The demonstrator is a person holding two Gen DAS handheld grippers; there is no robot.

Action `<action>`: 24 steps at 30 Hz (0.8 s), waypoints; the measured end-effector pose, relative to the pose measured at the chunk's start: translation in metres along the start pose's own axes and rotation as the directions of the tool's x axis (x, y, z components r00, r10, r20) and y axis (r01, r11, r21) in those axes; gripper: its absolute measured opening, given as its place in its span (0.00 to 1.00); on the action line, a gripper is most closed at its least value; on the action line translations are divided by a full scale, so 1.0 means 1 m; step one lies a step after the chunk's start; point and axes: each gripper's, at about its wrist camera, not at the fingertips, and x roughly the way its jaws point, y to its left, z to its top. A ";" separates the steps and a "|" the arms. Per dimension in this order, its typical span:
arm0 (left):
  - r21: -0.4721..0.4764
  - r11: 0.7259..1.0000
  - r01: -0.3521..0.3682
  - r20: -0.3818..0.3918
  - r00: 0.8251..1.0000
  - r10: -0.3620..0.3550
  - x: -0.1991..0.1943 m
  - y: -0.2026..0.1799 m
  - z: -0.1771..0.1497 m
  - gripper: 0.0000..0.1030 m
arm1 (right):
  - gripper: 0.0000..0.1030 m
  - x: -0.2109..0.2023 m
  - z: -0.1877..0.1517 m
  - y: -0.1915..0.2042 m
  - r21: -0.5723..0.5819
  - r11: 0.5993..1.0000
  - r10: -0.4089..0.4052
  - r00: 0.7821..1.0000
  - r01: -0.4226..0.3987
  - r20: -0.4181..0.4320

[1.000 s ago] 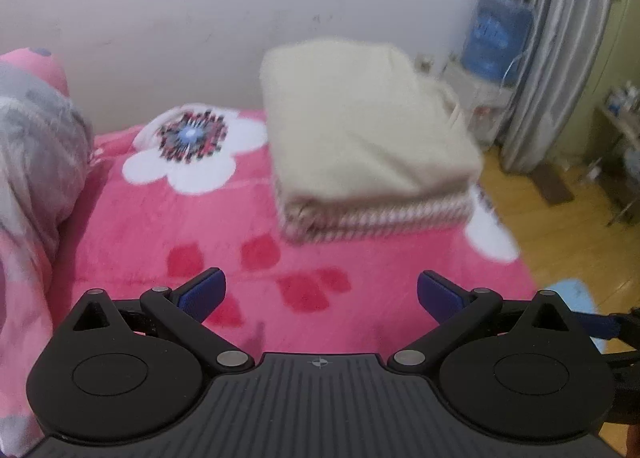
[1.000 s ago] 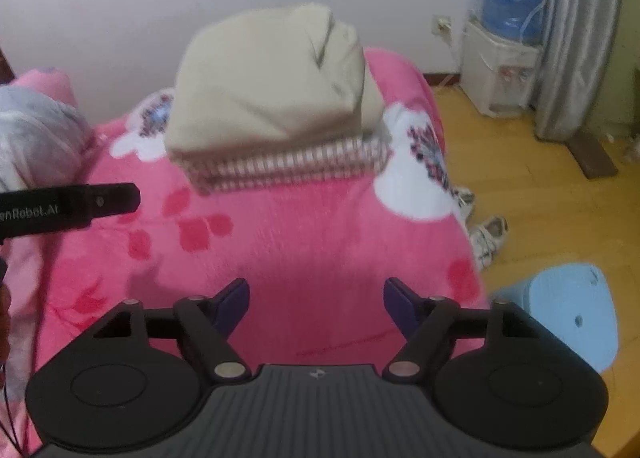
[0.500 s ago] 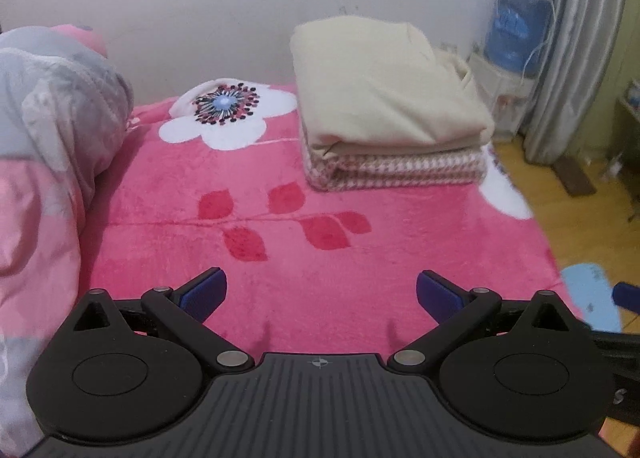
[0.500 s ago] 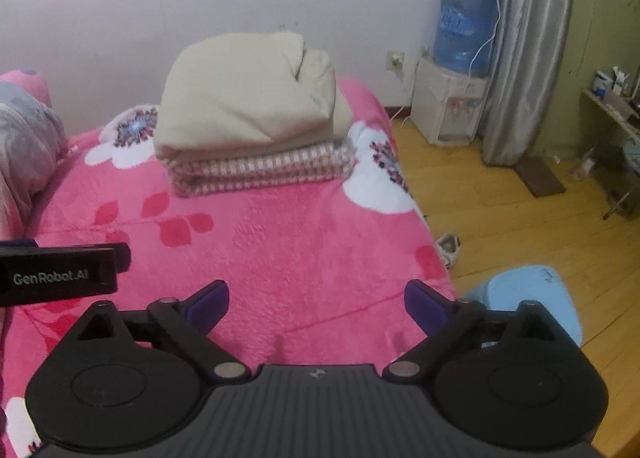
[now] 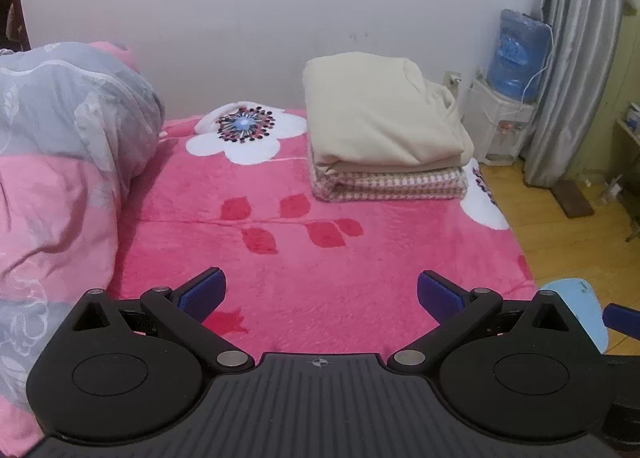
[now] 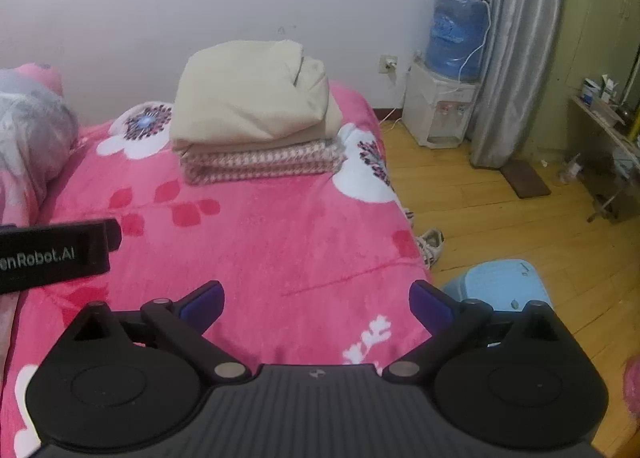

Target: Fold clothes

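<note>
— What does each wrist view add?
— Left: a grey-pink quilt (image 5: 60,162); right: a sneaker (image 6: 430,244) and "enRobot.AI".
— The grippers?
— The left gripper (image 5: 320,292) gapes empty; the right gripper (image 6: 316,304) is opening, empty. The folded clothes (image 5: 380,138) sit stacked on the pink blanket (image 5: 304,270), well ahead.

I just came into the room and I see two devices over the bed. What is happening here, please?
A person is folding clothes on the pink blanket with a hand-held claw in each hand. The left claw is open and holds nothing; the right claw is opening its jaws, with nothing between them. Away from both claws sit the folded cream garment on top of a folded pink checked garment, near the wall. A bunched quilt lies to the left.
</note>
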 end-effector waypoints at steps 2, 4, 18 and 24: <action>-0.006 1.000 -0.003 0.001 1.000 0.003 -0.002 0.001 0.000 1.00 | 0.99 -0.001 -0.001 0.001 -0.006 1.000 -0.011 1.000 0.011 -0.002; -0.014 1.000 0.000 0.006 1.000 0.000 -0.003 0.002 0.000 1.00 | 0.99 -0.003 -0.002 0.002 -0.010 1.000 -0.018 1.000 0.018 -0.002; 0.004 1.000 -0.007 0.007 1.000 0.007 0.002 0.002 -0.001 1.00 | 0.99 -0.001 0.000 0.005 -0.018 1.000 -0.022 1.000 0.022 0.001; 0.009 1.000 -0.006 0.010 1.000 0.006 0.001 0.001 0.000 1.00 | 0.99 -0.003 0.001 0.004 -0.016 1.000 -0.019 1.000 0.019 0.003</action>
